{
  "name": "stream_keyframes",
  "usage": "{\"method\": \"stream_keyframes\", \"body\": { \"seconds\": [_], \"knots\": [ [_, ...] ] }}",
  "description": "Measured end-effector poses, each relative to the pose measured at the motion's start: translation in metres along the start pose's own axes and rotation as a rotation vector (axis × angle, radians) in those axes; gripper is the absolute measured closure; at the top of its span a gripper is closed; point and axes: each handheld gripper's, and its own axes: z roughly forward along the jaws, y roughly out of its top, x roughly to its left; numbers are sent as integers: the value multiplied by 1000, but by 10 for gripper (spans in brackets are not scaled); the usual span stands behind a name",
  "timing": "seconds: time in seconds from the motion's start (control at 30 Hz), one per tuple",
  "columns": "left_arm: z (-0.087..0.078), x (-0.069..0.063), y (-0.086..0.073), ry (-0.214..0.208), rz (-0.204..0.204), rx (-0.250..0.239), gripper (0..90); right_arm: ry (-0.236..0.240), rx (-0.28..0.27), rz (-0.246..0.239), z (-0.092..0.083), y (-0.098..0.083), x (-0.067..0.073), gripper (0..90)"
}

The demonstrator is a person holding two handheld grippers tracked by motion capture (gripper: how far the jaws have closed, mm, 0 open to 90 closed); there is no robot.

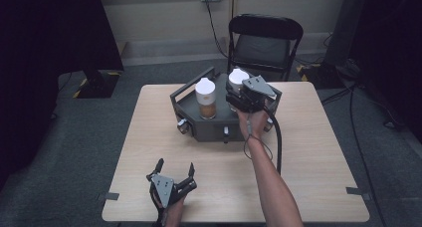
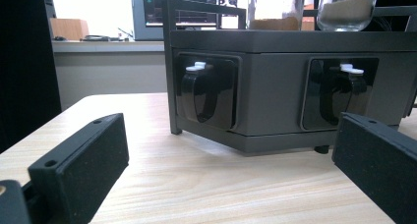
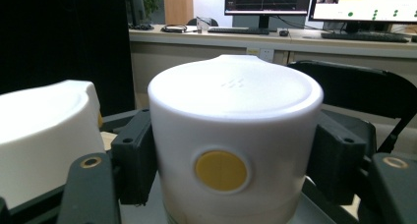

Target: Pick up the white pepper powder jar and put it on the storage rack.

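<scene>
The left hand-held gripper (image 1: 174,171) rested near the front edge of the worktop (image 1: 149,137), its jaws standing well apart with nothing between them and pointing toward the dark grey rack (image 1: 199,130). From there it posed little risk of its own, but it also offered no support: the rack was not held down by anything.

On the rack stood the left jar (image 1: 205,98), white-lidded with brown contents, just beside the one being handled. In the right gripper view its lid (image 3: 44,130) sat very close to the left jaw, so a sideways drift of the hand would likely have knocked it or tipped it against the rack's rail.

The right jar (image 1: 238,77) was also on the rack, at its right rear, and the right hand-held gripper (image 1: 234,98) was clamped on its white lid (image 3: 231,135), a pad pressing each side, with the yellow dot (image 3: 221,171) facing the camera. The grip was on the lid, not on the glass body. My judgement is that a straight lift could have pulled the lid off if it was loose, or dragged the light rack along if the jar sat tight in its seat. The smooth, rounded lid might also have slipped between the pads if the hand tilted.
</scene>
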Motion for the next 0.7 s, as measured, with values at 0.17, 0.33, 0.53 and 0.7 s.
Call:
{"method": "stream_keyframes", "body": {
  "seconds": [0.17, 0.33, 0.53, 0.7],
  "knots": [
    [0, 0, 0, 0, 0, 1, 1, -2, 4, 6, 2, -4, 1, 301],
    [0, 0, 0, 0, 0, 0, 1, -2, 7, 0, 3, -7, 1, 301],
    [0, 0, 0, 0, 0, 1, 1, -8, 12, -5, 3, -13, 1, 301],
    [0, 0, 0, 0, 0, 0, 2, -14, 9, -13, 2, -15, 3, 301]
  ]
}}
